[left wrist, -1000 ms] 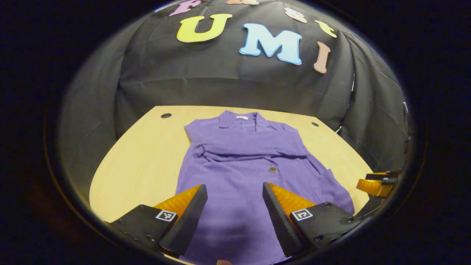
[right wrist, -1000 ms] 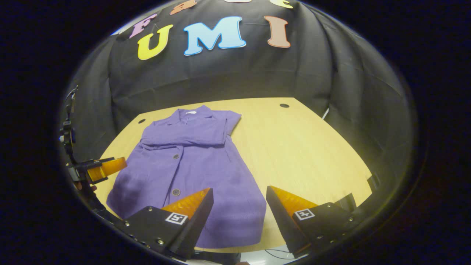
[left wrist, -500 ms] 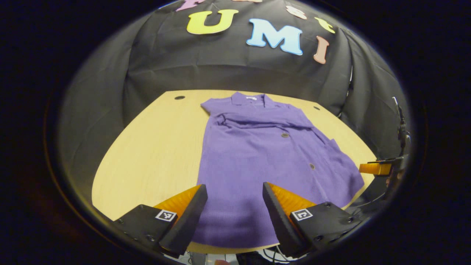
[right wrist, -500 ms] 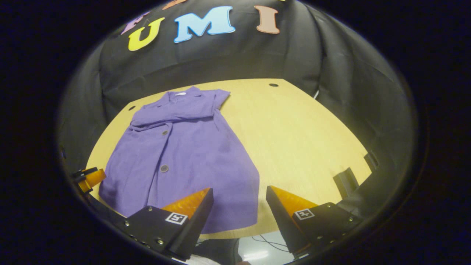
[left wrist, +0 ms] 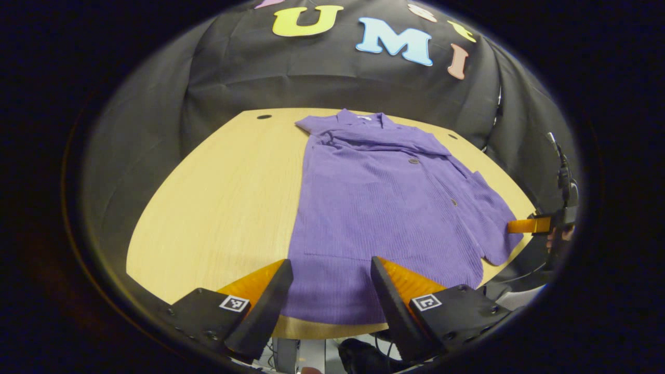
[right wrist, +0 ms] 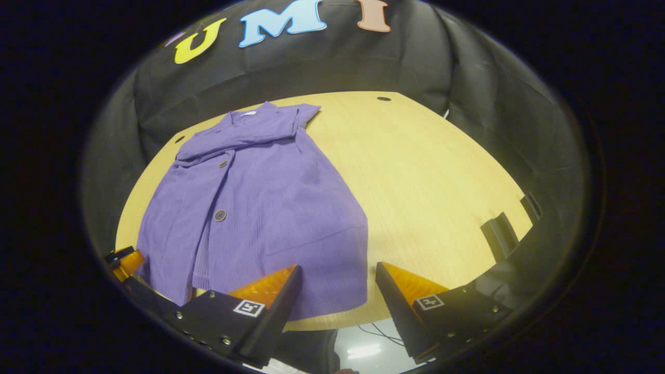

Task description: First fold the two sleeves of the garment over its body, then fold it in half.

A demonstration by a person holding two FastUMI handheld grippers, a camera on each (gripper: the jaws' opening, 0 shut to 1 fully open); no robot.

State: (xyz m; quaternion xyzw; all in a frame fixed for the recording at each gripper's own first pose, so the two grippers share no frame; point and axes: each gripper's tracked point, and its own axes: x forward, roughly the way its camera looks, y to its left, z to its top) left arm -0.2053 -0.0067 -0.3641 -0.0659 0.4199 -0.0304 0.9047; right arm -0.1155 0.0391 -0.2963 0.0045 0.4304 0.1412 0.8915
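Observation:
A purple buttoned garment (left wrist: 384, 202) lies flat on the wooden table (left wrist: 223, 197), collar at the far end, both sleeves folded across its chest. In the right gripper view the same garment (right wrist: 260, 202) spreads from the collar down to the near hem. My left gripper (left wrist: 330, 291) is open, above the hem's left part near the table's front edge. My right gripper (right wrist: 337, 296) is open too, over the hem's right corner. The right gripper (left wrist: 530, 225) also appears at the far right of the left gripper view, and the left gripper (right wrist: 124, 259) at the lower left of the right gripper view.
The table (right wrist: 431, 182) has bare wood left and right of the garment. Small round holes (left wrist: 264, 117) mark its far corners. A dark bracket (right wrist: 499, 236) sits at the table's right edge. Cables (right wrist: 374, 332) and floor lie below the front edge.
Both grippers have drawn back toward the table's front edge and risen, so the whole garment and its near hem have come into sight. Both stay open. The garment has not moved.

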